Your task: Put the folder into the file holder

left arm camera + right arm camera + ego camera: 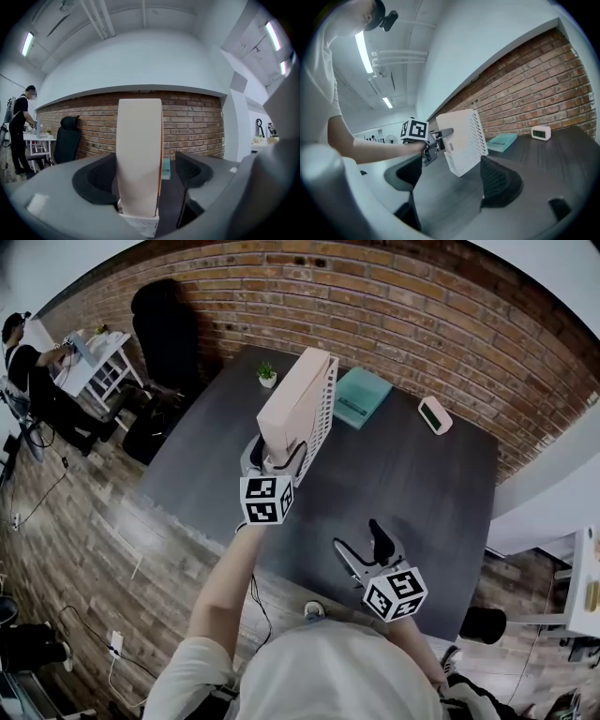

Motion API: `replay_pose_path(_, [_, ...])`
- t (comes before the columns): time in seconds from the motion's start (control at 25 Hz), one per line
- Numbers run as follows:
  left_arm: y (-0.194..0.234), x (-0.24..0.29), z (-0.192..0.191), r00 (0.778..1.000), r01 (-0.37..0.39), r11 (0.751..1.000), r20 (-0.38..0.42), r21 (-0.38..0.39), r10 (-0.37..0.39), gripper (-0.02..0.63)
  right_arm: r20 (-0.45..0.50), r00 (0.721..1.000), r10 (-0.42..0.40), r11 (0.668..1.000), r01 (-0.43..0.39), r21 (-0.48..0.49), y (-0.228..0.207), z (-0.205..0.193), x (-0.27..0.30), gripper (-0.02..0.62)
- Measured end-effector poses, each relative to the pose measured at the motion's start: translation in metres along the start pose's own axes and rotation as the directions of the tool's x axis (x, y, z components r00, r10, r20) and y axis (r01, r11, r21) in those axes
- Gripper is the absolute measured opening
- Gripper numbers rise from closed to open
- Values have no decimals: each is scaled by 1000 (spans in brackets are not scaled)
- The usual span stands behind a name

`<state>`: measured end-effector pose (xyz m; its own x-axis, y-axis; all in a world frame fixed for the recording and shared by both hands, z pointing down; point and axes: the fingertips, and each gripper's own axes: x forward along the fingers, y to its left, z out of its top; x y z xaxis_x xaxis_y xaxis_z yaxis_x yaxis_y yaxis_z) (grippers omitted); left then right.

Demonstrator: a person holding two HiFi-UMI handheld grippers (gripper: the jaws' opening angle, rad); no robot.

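A pale cream folder stands upright inside the white slotted file holder on the dark table. My left gripper is at the holder's near end. In the left gripper view, the folder's spine rises between the jaws of the left gripper. Its right pad stands clear of the folder, so the jaws are open. My right gripper hovers open over the table's near edge, with nothing between its fingers. From the right gripper view, the file holder sits just beyond the right gripper.
A teal book, a small white clock and a little potted plant lie at the table's far side by the brick wall. A black office chair stands at the far left, and a person works at a white desk.
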<state>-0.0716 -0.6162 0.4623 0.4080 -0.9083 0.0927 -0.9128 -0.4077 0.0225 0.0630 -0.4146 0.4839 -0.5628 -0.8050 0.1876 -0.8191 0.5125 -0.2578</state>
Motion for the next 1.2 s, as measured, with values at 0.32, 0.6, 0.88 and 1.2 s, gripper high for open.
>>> replay_pose_path(0.32, [-23,-101,10,999,31,997,46,-75,-28,379,26,999,-48,998,49,-44,31,-2,-41,263])
replay_pose_path(0.6, [-53,-209,2,998,43,990,43,-136,-37,215,31,995,-98,991,100,-89,67,-15,-81,139])
replay_pose_path(0.88, [-70,-318,-24,1000,18,991,-4,-135,-19,23,43,991,-124,983,129,-127,122,-33,-125,34])
replay_pose_path(1.2, [-87,-438,-55,999,-10,980,-37,-199,3,11,46,990,-132,981,137,-140,188,-71,-193,3])
